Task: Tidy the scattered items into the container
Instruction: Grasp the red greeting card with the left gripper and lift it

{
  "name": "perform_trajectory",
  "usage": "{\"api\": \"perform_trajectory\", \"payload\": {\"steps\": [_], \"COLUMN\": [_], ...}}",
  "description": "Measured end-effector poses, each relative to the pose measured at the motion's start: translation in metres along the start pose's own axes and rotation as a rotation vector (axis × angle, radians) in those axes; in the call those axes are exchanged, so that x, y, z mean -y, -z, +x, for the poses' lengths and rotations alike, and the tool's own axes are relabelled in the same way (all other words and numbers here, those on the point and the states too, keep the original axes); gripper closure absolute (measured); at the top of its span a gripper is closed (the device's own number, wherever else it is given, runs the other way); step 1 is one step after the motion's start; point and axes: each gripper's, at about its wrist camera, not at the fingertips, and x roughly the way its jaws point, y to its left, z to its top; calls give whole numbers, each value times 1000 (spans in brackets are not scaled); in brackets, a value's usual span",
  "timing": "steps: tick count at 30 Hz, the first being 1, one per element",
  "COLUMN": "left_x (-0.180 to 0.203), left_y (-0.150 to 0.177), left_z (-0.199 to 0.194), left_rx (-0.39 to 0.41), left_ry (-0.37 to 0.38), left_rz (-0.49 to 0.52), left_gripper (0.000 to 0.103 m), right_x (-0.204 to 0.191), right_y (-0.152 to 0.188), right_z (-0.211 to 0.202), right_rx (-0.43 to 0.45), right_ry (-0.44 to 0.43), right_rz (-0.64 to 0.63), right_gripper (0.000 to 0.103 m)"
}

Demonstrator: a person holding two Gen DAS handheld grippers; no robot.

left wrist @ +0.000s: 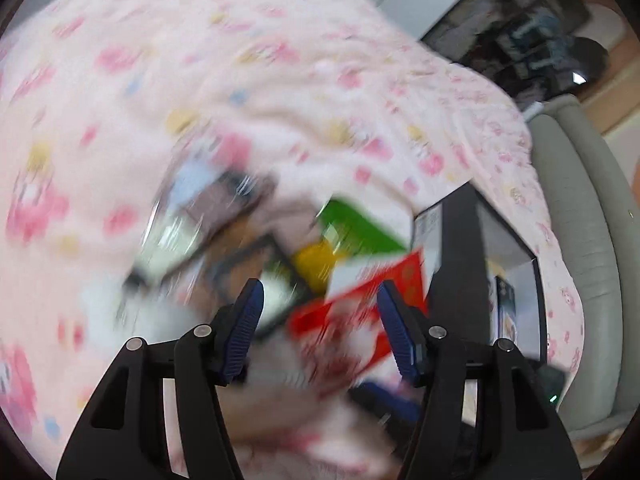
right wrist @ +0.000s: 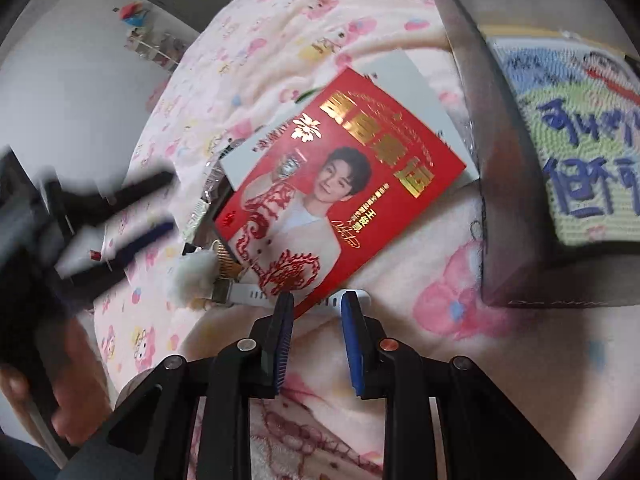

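A red printed card [right wrist: 340,184] with a man's portrait lies on the pink blanket, on top of a white card [right wrist: 416,92]. A white watch strap [right wrist: 252,292] and a white fluffy piece [right wrist: 192,276] lie at its near edge. My right gripper [right wrist: 316,300] is open, its tips at the card's near corner, holding nothing. The dark box [right wrist: 504,208] with a knitted picture inside stands to the right. In the blurred left wrist view my left gripper [left wrist: 320,292] is open above the red card [left wrist: 352,308], green [left wrist: 356,228] and yellow [left wrist: 316,260] pieces and the box [left wrist: 460,264].
The pink patterned blanket [right wrist: 472,300] covers the whole surface. The left gripper [right wrist: 120,220] appears blurred at the left of the right wrist view. A grey sofa [left wrist: 576,208] stands beyond the blanket. A clear plastic packet [left wrist: 200,208] lies near the scattered items.
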Motion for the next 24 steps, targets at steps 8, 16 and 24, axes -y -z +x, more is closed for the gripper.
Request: {"api": "perform_trajectory", "payload": {"steps": [8,16,24], "left_x": [21,15,12], "left_y": [-17,10,9], "left_z": [49,43,46], "left_rx": [-89,-247,-257], "left_ry": [52,-97,-80], "left_rz": [118,112,135], "left_gripper": [61,62,58], "right_x": [-6,-9,-14], "right_y": [-12,-21,-27], "right_z": [14,22,26], "right_rx": [22,-12,28], "right_ry": [54,81,116], "right_rz": [-45,-90,-100], "right_gripper": [73,71,70]}}
